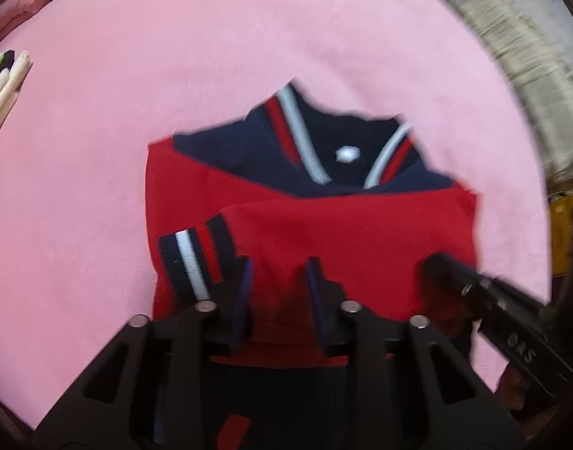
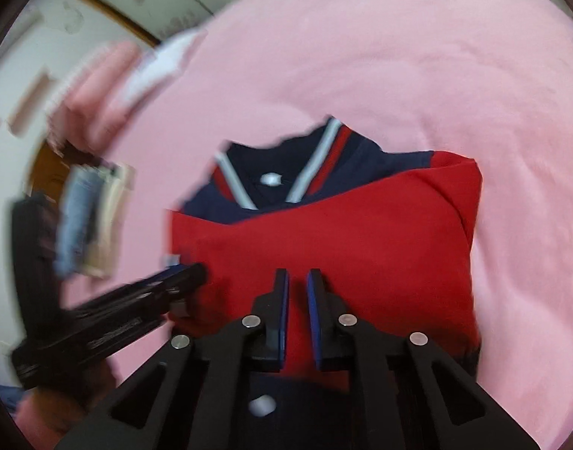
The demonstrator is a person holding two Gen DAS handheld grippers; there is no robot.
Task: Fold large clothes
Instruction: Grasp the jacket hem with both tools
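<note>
On the pink bedcover (image 1: 248, 37) the red and navy jacket (image 1: 324, 232) is lying part-folded, sleeves tucked in. Left gripper (image 1: 278, 273) and right gripper (image 2: 297, 281) are both hovering over its near hem, fingers narrowly parted and holding nothing, likely positioning for the next fold.

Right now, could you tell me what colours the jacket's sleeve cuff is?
The cuff is navy with white and red stripes, clearest in the left wrist view.
</note>
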